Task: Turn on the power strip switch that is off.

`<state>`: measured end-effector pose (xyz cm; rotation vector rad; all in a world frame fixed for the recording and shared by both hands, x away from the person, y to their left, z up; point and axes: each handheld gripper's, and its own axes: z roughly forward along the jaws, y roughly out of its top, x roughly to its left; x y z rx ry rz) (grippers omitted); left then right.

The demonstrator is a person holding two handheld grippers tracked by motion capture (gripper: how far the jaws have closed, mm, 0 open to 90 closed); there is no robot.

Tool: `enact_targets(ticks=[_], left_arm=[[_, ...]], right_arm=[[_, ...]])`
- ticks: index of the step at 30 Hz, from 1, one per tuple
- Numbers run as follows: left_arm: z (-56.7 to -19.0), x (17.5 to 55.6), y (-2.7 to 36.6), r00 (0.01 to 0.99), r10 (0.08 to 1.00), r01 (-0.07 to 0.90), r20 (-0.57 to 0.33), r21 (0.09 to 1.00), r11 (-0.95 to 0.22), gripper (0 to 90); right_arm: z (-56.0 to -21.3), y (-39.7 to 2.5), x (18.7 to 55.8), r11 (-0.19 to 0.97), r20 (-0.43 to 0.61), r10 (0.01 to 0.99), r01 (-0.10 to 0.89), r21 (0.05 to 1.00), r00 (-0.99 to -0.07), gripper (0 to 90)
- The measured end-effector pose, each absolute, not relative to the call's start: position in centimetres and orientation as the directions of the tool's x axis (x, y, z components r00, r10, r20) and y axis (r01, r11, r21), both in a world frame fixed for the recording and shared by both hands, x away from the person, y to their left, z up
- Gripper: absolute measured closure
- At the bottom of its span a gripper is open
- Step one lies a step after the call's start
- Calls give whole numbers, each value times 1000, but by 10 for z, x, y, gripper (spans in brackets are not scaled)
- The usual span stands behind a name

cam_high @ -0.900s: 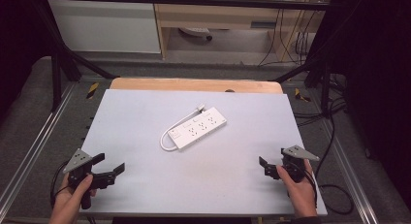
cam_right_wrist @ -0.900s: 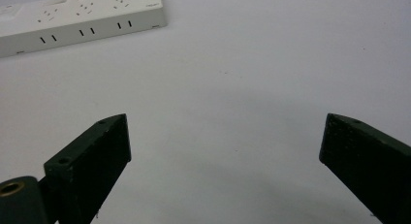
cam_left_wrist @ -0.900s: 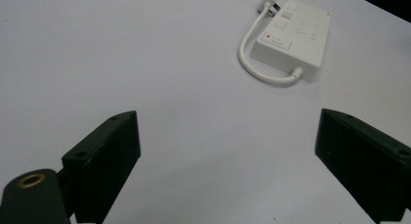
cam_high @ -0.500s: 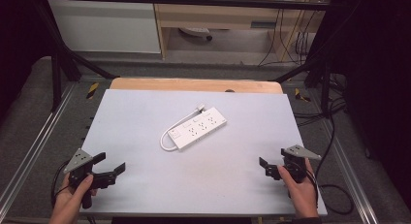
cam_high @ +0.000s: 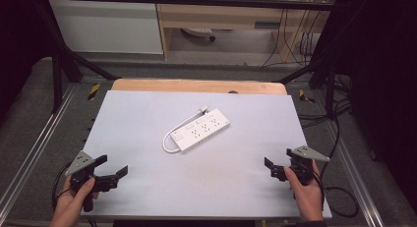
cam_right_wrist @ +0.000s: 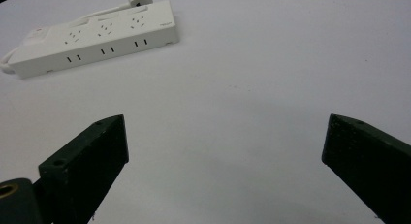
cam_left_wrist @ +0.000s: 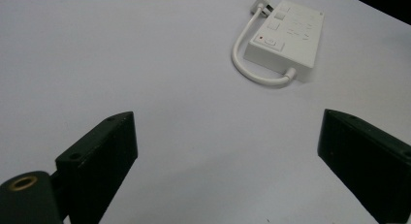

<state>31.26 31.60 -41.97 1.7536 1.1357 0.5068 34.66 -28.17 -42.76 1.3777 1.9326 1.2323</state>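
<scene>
Scene: A white power strip (cam_high: 198,132) lies flat near the middle of the pale desk (cam_high: 137,114), set at a slant, its short cord (cam_high: 167,145) looped at the near-left end.
Left tongs (cam_high: 112,174): Held low at the desk's near-left corner, jaws spread wide, gripping nothing; the left gripper view has the strip up and to the right, well apart.
Right tongs (cam_high: 270,169): Held at the near-right corner, jaws likewise wide and empty; the right gripper view has the strip at upper left, well apart.
Risk, slide: The strip is smooth and light; a one-sided push from either tongs would likely skate it across the desk rather than seat it between the jaws.
Risk, cord: A jaw catching the loop could swing the strip around.
Risk, width: Taken across its long side, it may twist out of the grip.
</scene>
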Motion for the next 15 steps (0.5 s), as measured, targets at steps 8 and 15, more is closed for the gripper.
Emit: enact_targets(ticks=[8, 15], left_arm=[[-421, 313, 315, 477, 865, 481, -153, 869, -111, 69], [-420, 313, 315, 475, 867, 482, -151, 869, -113, 69]], right_arm=[[-424, -279, 347, 83, 123, 912, 471, 878, -390, 40], [-418, -271, 345, 105, 113, 897, 453, 885, -427, 34]])
